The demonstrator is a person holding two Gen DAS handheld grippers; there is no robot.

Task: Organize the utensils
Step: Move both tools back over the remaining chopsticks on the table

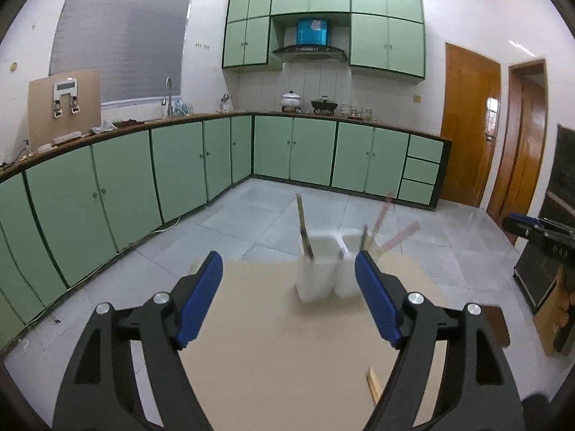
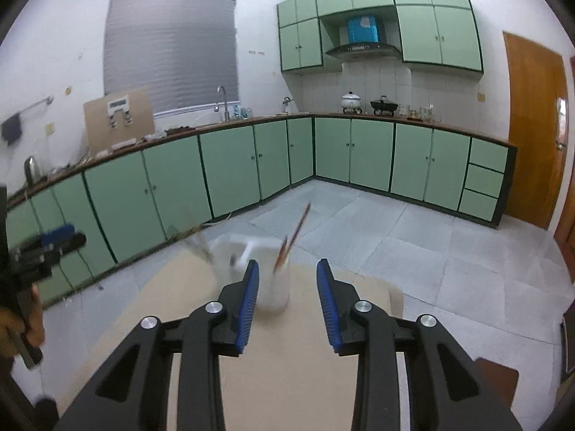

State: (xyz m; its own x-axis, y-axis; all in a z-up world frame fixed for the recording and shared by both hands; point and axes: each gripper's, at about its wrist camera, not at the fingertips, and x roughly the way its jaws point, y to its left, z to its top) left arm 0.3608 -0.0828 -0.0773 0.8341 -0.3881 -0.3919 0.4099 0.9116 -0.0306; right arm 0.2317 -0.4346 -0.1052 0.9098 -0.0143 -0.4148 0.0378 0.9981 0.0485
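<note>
While both grippers hover over the beige worktop (image 1: pixel 273 323), neither one holds anything. The left gripper (image 1: pixel 287 276) has its blue pads spread wide, with bare board showing between them. The right gripper (image 2: pixel 287 280) is parted more narrowly, and nothing is pinched there either.

Ahead of them, toward the far edge of the worktop, stands a white utensil holder (image 1: pixel 325 269) with two compartments side by side; it looks blurred in both views. A wooden-handled utensil (image 1: pixel 303 226) sticks up from the left compartment, leaning slightly. From the right compartment, reddish chopsticks (image 1: pixel 382 213) fan outward at an angle, together with a dark-tipped piece I cannot identify. Seen from the right wrist, the holder sits just beyond the gripper's left finger.

A pale wooden stick (image 1: pixel 373 384) lies flat on the worktop near the left gripper's right finger, well apart from the holder.
</note>
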